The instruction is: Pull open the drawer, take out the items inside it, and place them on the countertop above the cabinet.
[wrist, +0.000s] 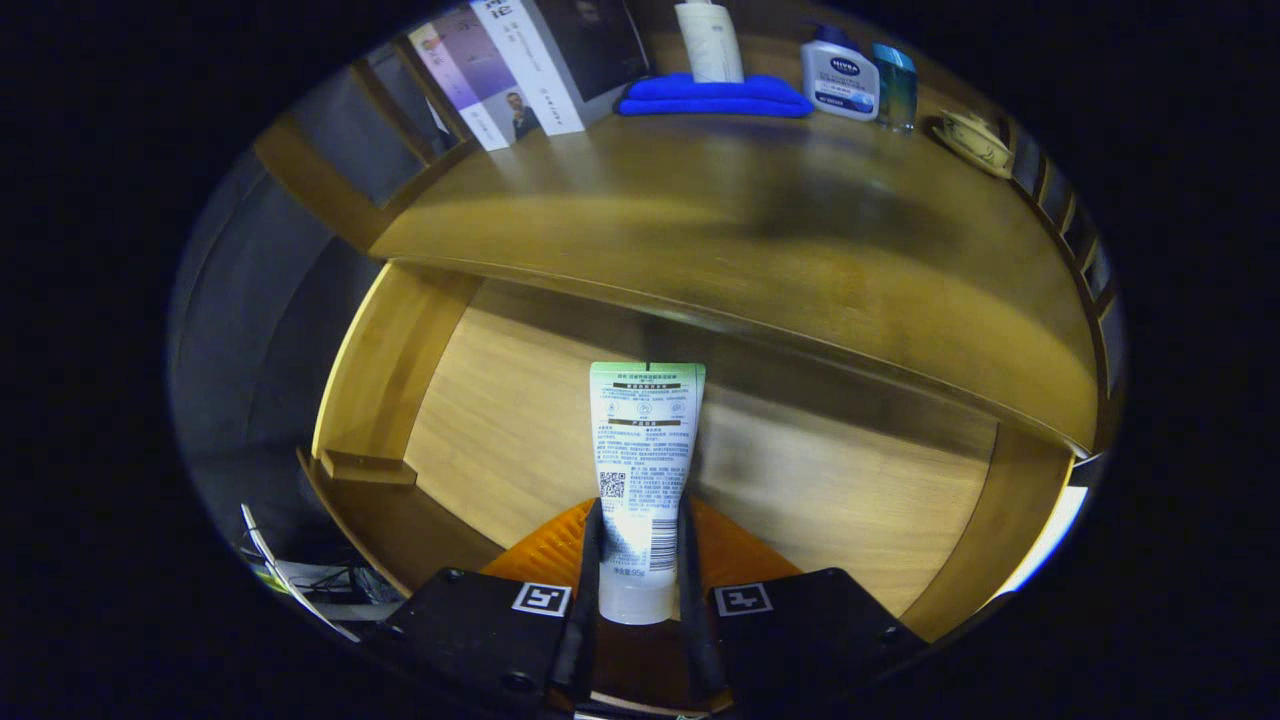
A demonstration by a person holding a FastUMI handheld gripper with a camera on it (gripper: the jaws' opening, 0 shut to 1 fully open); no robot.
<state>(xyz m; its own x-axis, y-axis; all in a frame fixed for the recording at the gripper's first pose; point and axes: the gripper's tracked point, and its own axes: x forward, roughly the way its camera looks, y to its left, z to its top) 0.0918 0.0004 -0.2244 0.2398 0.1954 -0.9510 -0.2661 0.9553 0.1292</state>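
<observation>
gripper clamping white tube, Nivea bottle on countertop

The camera rides on the tool, looking forward along its fingers and steeply down into the open drawer close below. The tabletop spreads farther off toward 12 o'clock, seen from above its front edge.
</observation>
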